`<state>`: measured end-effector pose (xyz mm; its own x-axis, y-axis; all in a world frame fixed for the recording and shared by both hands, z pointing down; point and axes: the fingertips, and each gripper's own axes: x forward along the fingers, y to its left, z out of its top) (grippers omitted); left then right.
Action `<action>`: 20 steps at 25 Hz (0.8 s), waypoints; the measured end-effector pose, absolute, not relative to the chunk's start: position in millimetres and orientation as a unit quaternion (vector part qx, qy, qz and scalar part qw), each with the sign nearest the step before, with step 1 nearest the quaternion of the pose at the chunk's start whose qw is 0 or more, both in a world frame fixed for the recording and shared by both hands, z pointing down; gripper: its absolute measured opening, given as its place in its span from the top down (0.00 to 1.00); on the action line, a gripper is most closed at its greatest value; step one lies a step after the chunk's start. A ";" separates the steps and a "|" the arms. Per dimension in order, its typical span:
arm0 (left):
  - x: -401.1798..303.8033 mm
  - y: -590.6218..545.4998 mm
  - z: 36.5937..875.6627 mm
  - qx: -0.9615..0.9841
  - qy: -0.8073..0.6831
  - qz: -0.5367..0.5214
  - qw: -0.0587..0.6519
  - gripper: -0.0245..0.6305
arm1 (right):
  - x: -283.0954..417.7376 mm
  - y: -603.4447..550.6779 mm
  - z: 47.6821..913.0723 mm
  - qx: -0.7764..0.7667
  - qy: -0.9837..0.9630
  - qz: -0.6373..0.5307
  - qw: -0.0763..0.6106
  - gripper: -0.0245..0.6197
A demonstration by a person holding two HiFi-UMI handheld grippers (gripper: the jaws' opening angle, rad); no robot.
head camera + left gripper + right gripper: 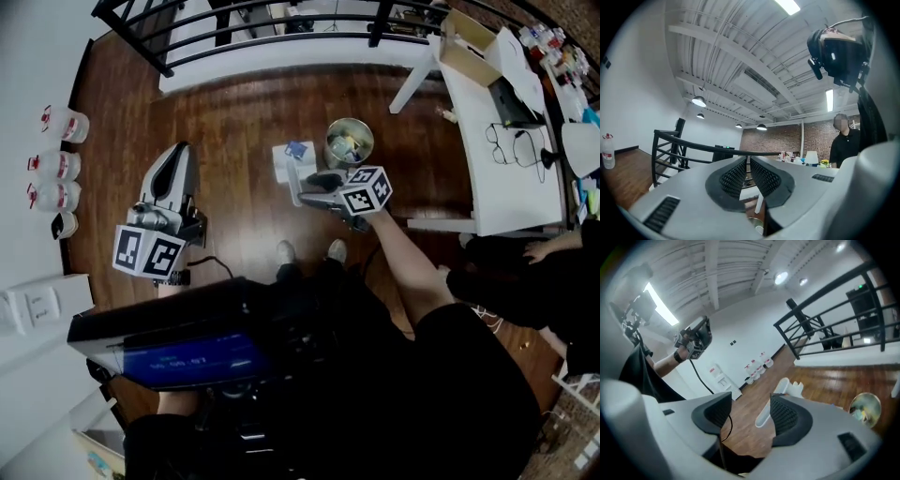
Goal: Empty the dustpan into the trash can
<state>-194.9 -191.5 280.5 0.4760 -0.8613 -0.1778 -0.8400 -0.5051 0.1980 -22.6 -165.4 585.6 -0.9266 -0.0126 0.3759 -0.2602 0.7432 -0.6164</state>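
Wood floor (pixel 234 122) below a black railing (pixel 262 23). My right gripper (pixel 750 411) hangs released just behind the dustpan (pixel 284 161); my left gripper (pixel 747 176) is clenched, empty.

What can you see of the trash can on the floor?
The trash can is small, round and shiny, metal by its look. It stands upright and open-topped on the dark wooden floor, with pale scraps of litter inside. A white dustpan lies close beside it; whether the two touch is unclear.

Dark wood floor (pixel 234 131), white wall (pixel 28 84), black railing (pixel 262 23), white desk (pixel 497 159) — brick wall (pixel 787 140)
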 end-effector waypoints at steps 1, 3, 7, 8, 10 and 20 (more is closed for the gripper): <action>-197.9 -190.2 280.1 0.856 -0.499 -0.128 0.042 0.93 | -25.8 -164.7 601.5 0.069 -0.909 0.368 0.186 0.55; -204.7 -186.4 277.7 0.852 -0.506 -0.127 0.041 0.92 | -32.4 -165.4 627.2 0.062 -0.892 0.399 0.201 0.53; -227.7 -177.0 273.2 0.838 -0.531 -0.124 0.034 0.87 | -50.1 -172.4 646.6 0.045 -0.866 0.456 0.201 0.50; -234.3 -174.2 273.1 0.833 -0.539 -0.123 0.033 0.87 | -53.1 -174.4 650.9 0.043 -0.860 0.468 0.199 0.50; -246.1 -169.0 273.6 0.823 -0.553 -0.123 0.032 0.86 | -57.3 -179.7 658.8 0.042 -0.849 0.490 0.193 0.50; -276.8 -163.9 282.4 0.801 -0.587 -0.108 0.042 0.86 | -89.9 -193.4 667.7 -0.002 -0.809 0.561 0.174 0.55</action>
